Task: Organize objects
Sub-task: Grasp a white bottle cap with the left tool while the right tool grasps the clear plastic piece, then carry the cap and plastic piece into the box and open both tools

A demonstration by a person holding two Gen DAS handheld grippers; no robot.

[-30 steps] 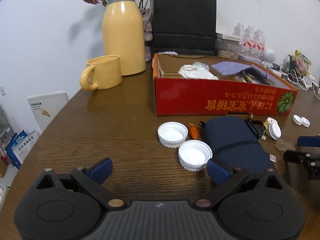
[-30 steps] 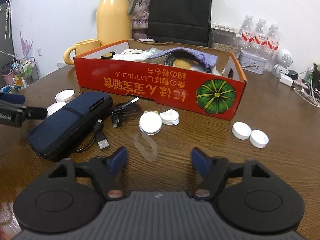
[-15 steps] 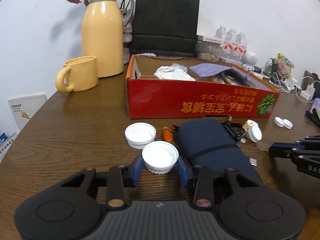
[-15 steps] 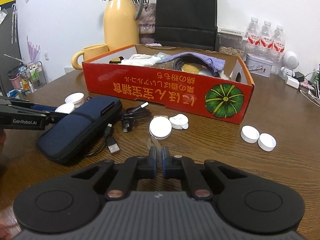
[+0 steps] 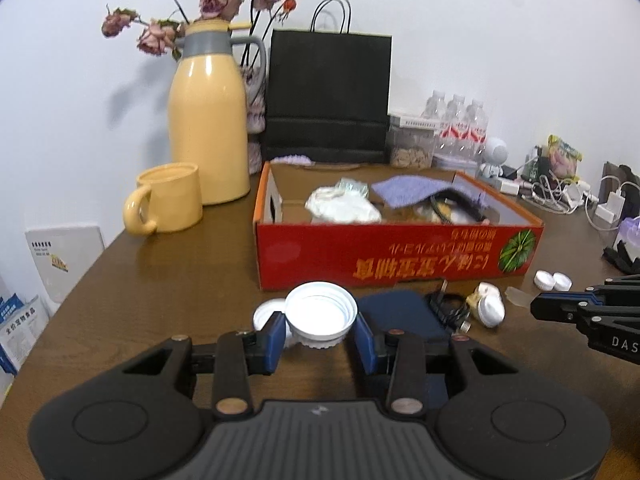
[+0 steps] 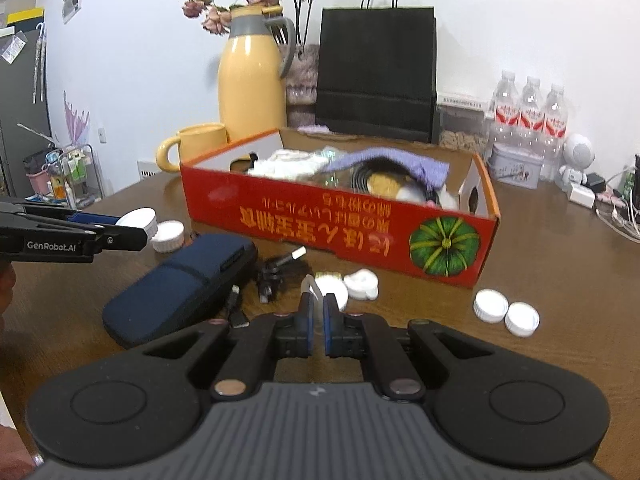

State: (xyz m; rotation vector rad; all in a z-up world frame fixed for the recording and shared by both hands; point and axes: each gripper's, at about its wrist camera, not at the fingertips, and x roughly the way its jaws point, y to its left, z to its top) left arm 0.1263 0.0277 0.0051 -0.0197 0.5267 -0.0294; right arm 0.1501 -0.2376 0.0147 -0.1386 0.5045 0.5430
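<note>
The left gripper [image 5: 320,338] pinches a round white plastic screw lid [image 5: 321,315], open side up, clear of the brown wooden tabletop [image 5: 160,300], apparently for transfer into the red cardboard box [image 5: 380,258] just beyond. The right gripper [image 6: 317,312] is pressed together on a thin translucent plastic strip [image 6: 311,285], gripped edgewise because it offers little thickness.

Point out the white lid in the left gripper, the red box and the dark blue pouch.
white lid [image 5: 320,314]: left wrist view, on its inner floor.
red box [image 6: 340,216]: right wrist view, on its printed front wall.
dark blue pouch [image 6: 180,284]: right wrist view, on its top face.
</note>
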